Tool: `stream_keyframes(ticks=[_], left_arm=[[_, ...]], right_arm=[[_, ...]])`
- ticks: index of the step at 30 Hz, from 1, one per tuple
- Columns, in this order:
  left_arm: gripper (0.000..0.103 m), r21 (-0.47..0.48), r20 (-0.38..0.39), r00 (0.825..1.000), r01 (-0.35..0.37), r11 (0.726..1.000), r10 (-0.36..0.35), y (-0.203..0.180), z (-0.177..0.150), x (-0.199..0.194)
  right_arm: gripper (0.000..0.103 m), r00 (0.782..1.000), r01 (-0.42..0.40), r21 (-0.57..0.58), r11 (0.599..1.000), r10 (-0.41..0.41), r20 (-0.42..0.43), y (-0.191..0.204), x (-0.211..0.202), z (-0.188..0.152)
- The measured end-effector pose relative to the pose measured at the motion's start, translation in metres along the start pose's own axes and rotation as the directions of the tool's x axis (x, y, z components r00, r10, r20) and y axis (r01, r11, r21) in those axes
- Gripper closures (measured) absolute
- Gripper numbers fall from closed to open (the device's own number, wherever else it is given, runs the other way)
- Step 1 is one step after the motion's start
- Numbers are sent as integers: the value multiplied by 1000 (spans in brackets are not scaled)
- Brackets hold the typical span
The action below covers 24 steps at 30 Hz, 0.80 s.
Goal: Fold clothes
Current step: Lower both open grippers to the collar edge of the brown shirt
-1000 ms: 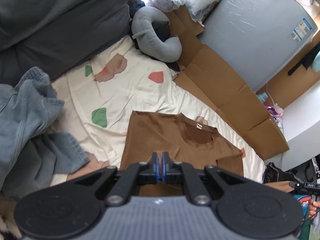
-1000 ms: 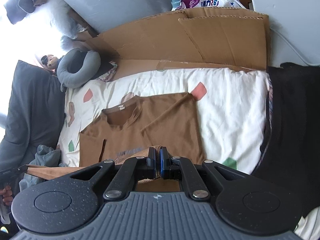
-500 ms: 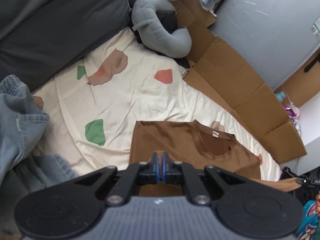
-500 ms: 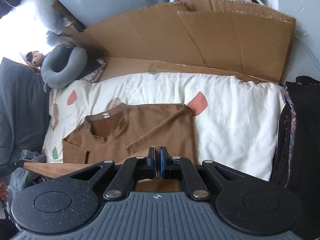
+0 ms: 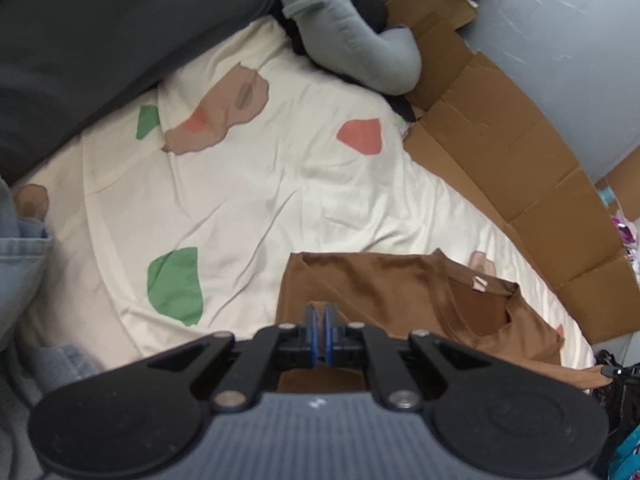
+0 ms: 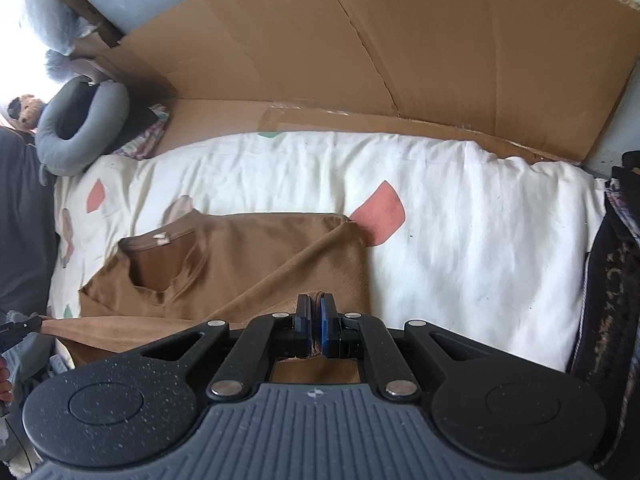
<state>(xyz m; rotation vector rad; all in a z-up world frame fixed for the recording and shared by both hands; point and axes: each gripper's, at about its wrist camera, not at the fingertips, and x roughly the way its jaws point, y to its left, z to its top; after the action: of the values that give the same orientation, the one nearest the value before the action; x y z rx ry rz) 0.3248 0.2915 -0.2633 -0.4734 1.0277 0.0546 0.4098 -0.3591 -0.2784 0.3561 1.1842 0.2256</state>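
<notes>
A brown T-shirt (image 5: 400, 292) lies on the cream bed sheet (image 5: 260, 200), neck opening and white label toward the cardboard, sleeves folded in. My left gripper (image 5: 319, 316) is shut on the shirt's lower edge at one corner. In the right wrist view the same brown T-shirt (image 6: 256, 256) shows, and my right gripper (image 6: 315, 316) is shut on the other corner of that edge. The held hem stretches taut between the two grippers, lifted over the shirt's body. The other gripper's tip shows at the frame edge in each view.
A grey neck pillow (image 5: 352, 36) and flattened cardboard (image 6: 360, 52) line the bed's far side. A dark grey cushion (image 5: 100, 40) and blue jeans (image 5: 20, 248) lie to the left. A dark patterned cloth (image 6: 612, 280) covers the bed's right end.
Both grippers have come lower and moved toward the shirt's collar, carrying the hem with them. The shirt and sheet now fill more of each view.
</notes>
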Motion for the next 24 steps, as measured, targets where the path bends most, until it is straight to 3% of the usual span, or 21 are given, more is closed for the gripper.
stream_keyframes(ticks=[13, 21, 23, 24], left_arm=[[99, 10, -2, 1000, -13, 1000, 13, 11, 5, 55], [94, 81, 109, 993, -60, 995, 51, 5, -4, 47], [87, 103, 119, 992, -61, 993, 48, 5, -7, 39], [79, 116, 119, 992, -61, 991, 47, 4, -8, 36]], right_arm=[[101, 1000, 8, 28, 1000, -8, 18, -13, 42, 11], [97, 990, 91, -34, 995, -87, 110, -8, 40, 7], [96, 987, 90, -29, 996, -85, 137, -10, 34, 5], [95, 987, 87, -27, 996, -82, 141, -10, 32, 3]])
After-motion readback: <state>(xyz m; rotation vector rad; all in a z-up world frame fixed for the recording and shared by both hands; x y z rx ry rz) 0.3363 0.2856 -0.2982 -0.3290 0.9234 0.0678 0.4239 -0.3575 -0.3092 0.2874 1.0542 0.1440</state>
